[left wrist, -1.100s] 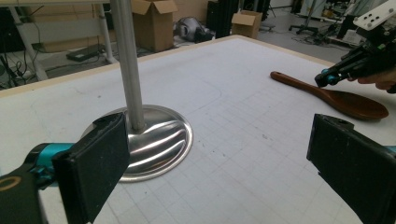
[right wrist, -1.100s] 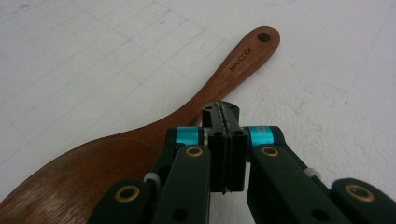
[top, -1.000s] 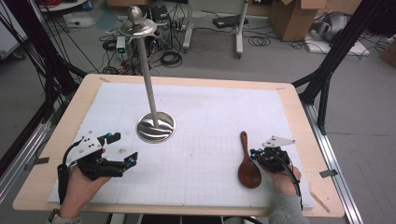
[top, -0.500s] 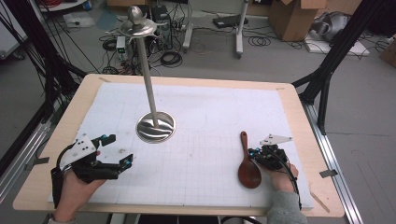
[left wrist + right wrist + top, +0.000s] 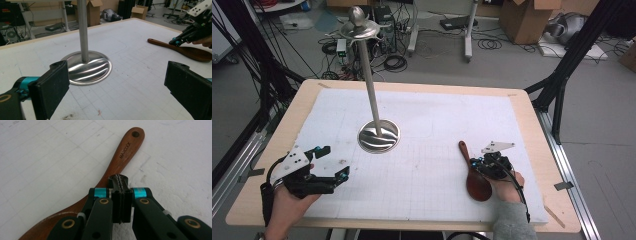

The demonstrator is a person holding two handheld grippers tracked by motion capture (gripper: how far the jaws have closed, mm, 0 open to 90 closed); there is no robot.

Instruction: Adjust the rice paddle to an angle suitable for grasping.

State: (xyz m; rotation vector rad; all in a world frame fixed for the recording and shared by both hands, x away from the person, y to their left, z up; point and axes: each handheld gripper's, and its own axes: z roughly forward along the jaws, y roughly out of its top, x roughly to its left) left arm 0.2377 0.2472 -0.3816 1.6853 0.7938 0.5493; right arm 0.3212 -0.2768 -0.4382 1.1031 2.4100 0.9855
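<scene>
A dark wooden spoon (image 5: 476, 179) lies on the white mat at the right, bowl toward the person. My right gripper (image 5: 473, 163) is shut, its closed tips (image 5: 120, 180) set down at the spoon's handle (image 5: 123, 151) with nothing between the pads. A steel stand (image 5: 379, 136) with a round base and a tall pole rises mid-table. My left gripper (image 5: 333, 162) hovers at the front left, open wide and empty, and points at the stand's base (image 5: 87, 67). The left gripper view also takes in the spoon (image 5: 192, 52) and the right gripper (image 5: 176, 41).
The white gridded mat (image 5: 432, 125) covers most of the wooden table (image 5: 532, 125). Black frame legs stand at both sides. Cables, boxes and equipment stands lie on the floor beyond the far edge.
The left hand has drifted very slightly toward the table's front left corner. The right gripper and the spoon stay where they were.
</scene>
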